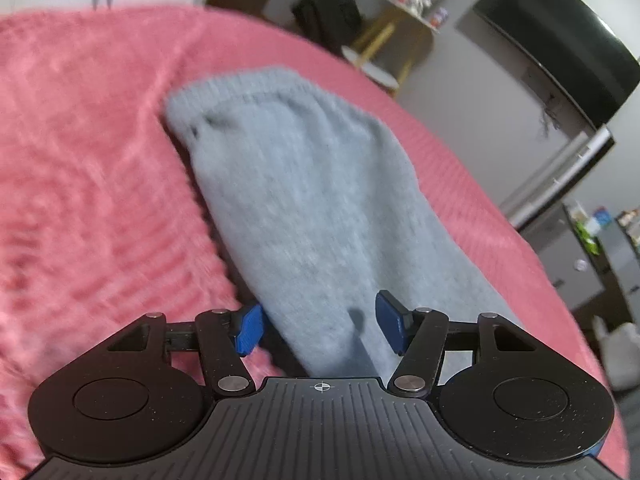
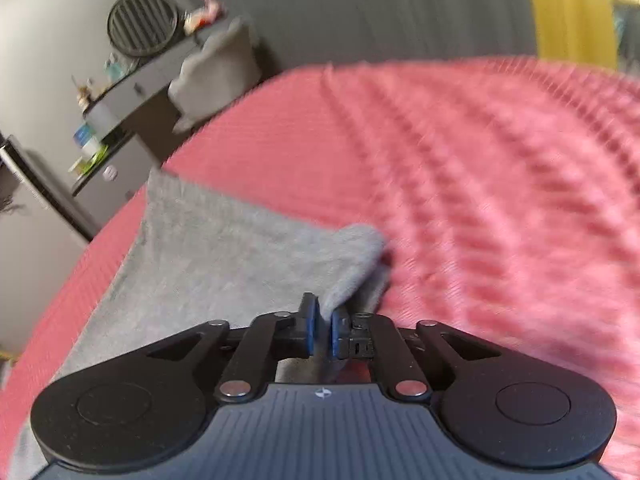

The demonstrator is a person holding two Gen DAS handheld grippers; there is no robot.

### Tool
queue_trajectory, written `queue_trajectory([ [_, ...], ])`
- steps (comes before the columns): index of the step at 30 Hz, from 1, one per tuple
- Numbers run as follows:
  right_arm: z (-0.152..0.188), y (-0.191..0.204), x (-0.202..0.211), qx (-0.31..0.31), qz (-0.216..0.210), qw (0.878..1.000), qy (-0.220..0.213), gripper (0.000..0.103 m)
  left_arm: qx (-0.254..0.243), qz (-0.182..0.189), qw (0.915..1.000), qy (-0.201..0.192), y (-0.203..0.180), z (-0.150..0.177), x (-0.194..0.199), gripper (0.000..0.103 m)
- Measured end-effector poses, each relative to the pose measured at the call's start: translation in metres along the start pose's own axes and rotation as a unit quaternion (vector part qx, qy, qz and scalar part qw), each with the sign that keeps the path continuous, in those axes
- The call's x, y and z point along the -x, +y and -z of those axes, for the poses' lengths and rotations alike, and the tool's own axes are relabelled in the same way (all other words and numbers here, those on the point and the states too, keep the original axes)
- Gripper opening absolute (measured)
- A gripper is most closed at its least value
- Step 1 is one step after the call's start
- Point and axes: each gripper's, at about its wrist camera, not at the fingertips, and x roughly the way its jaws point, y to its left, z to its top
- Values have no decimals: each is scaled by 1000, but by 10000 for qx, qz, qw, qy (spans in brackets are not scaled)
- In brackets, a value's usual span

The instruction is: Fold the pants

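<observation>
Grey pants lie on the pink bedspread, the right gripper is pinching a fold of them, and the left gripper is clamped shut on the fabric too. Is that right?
Not quite. The left gripper is open: the left wrist view shows its blue pads spread wide over the grey pants. The rest holds: the pants lie on the pink bedspread, and the right gripper pinches a fold.

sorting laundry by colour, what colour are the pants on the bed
Light grey pants, plain, lying on a pink bedspread; clearest in the left wrist view.
</observation>
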Motion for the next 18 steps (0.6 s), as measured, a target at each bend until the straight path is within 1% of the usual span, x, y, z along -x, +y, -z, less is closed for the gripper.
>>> queue_trajectory([
  [2,-3,11,14,300,611,9969,-399,19,-240,-195,9987,-396,-8,2,12,67],
  [3,-6,17,21,403,780,9944,-586,19,-464,-272,9965,-639,-16,4,18,71],
  [4,-8,25,30,490,813,9924,-784,19,-667,-318,9937,-846,-23,7,23,76],
  [5,-8,35,39,589,703,9913,-945,20,-880,-299,9903,-1035,-31,11,28,78],
  [6,-6,47,48,700,475,9908,-1054,23,-1122,-209,9864,-1186,-41,16,32,81],
  [7,-2,63,55,846,128,9906,-1071,32,-1393,-55,9817,-1299,-53,22,37,82],
  [8,4,78,61,999,-292,9898,-977,42,-1634,96,9766,-1392,-64,28,41,82],
  [9,12,95,64,1139,-801,9873,-768,45,-1840,257,9714,-1478,-74,33,45,85],
  [10,22,113,66,1250,-1390,9815,-423,51,-1982,461,9669,-1537,-82,39,49,90],
  [11,36,134,63,1338,-2054,9694,117,56,-2053,695,9643,-1521,-88,43,50,94],
  [12,50,154,57,1377,-2676,9505,774,57,-2105,897,9629,-1432,-92,46,47,95],
  [13,63,172,49,1363,-3129,9296,1389,57,-2164,1031,9625,-1274,-96,48,41,95],
  [14,77,188,40,1241,-3460,9087,1978,57,-2212,1068,9631,-1098,-98,47,33,95],
  [15,91,203,30,1126,-3664,8897,2479,57,-2240,1091,9641,-923,-99,48,24,95],
  [16,102,216,23,1096,-3800,8733,2847,57,-2233,1096,9659,-714,-99,48,14,95],
  [17,110,226,16,1100,-3872,8622,3077,57,-2215,1105,9675,-514,-99,48,5,95],
  [18,115,233,8,1111,-3860,8592,3170,57,-2204,1165,9678,-352,-97,47,-3,95],
])
